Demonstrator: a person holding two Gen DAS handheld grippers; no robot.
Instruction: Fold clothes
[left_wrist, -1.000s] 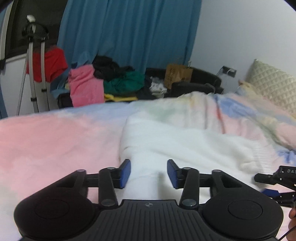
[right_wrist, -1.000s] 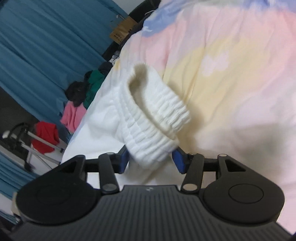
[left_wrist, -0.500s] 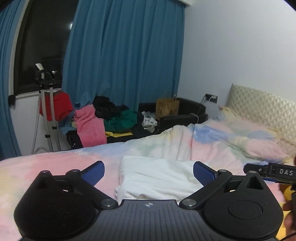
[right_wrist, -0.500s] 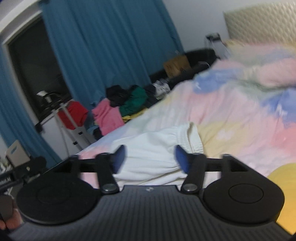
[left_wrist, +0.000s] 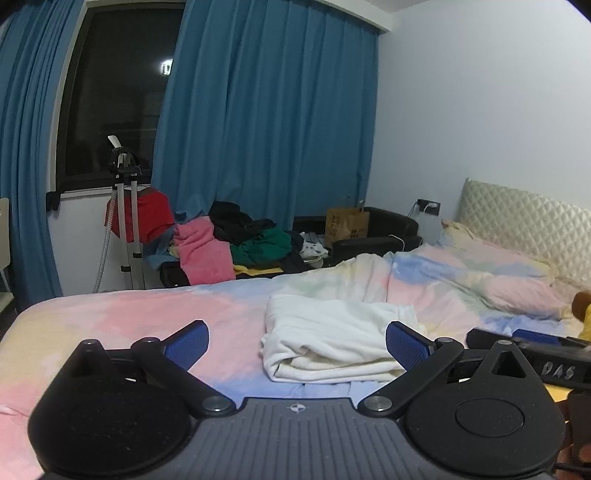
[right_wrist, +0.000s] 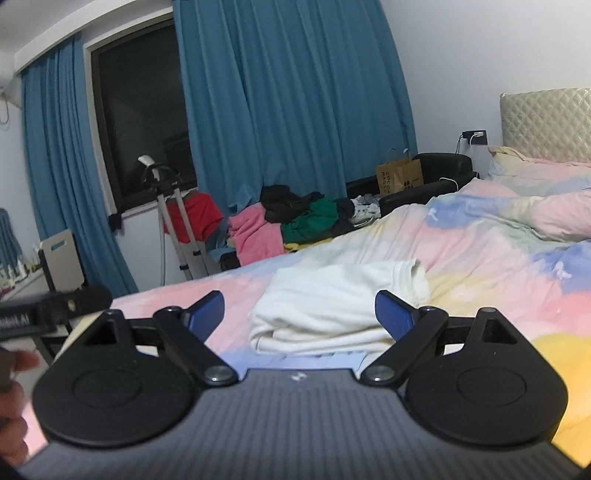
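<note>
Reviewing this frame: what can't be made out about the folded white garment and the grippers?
- White garment: type unclear in both views; folds hide its shape.
- Its near edge: right wrist view, hidden behind the right gripper body.
- Right gripper in left wrist view: cut off by the right edge, fingers hidden.

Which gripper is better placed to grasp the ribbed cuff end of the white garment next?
Right, probably. The ribbed cuff lies on the white garment just beyond the open right gripper.
</note>
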